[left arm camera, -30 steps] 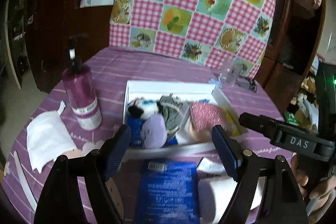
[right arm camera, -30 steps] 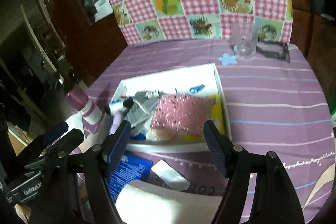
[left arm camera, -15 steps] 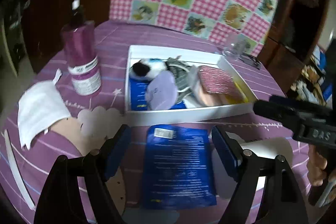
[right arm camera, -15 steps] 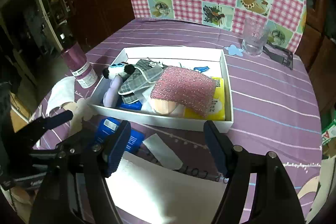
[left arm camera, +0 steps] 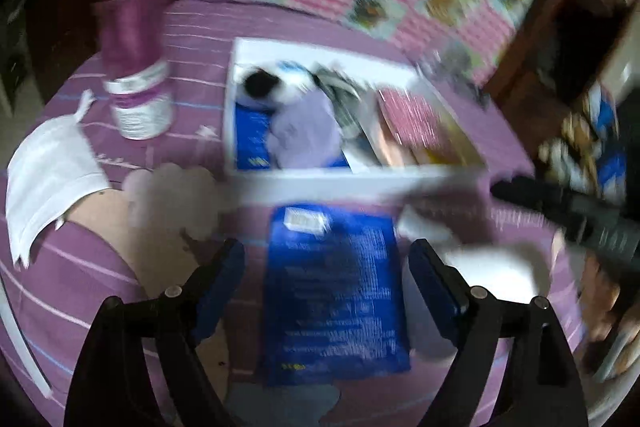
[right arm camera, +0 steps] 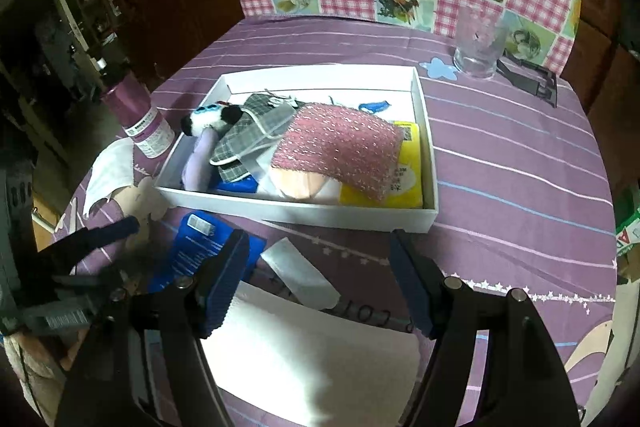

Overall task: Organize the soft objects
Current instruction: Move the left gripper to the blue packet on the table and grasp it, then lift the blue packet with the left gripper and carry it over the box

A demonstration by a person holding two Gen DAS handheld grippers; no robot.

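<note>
1. The white box [right arm camera: 427, 147] is sitting in the middle of the table [right arm camera: 520, 187], which is wearing a purple striped cloth, and it is serving as the collecting place for the soft things: a pink glittery sponge [right arm camera: 340, 151] is lying on top of a yellow packet [right arm camera: 408, 179], with a grey checked pouch [right arm camera: 244, 135] and a black-and-white plush toy [right arm camera: 212, 119] crowding the left end.
2. A blue packet [left arm camera: 336, 291] is lying flat on the table just in front of the box, apparently waiting its turn; it is looking glossy and thin, a rectangular film pack with small print.
3. The left gripper [left arm camera: 328, 279] is hovering above that blue packet with its fingers spread wide and gripping nothing; this view is blurring, so fine detail is lost.
4. The right gripper [right arm camera: 316, 287] is hanging over a white folded sheet [right arm camera: 304, 359], which looks soft and papery; its fingers are likewise standing wide apart and empty.
5. A small translucent sachet [right arm camera: 300, 275] is resting between the sheet and the box.
6. A purple pump bottle [right arm camera: 140, 115], a hard thing, is standing outside the box to its left, beside a crumpled white face mask [left arm camera: 48, 179].
</note>
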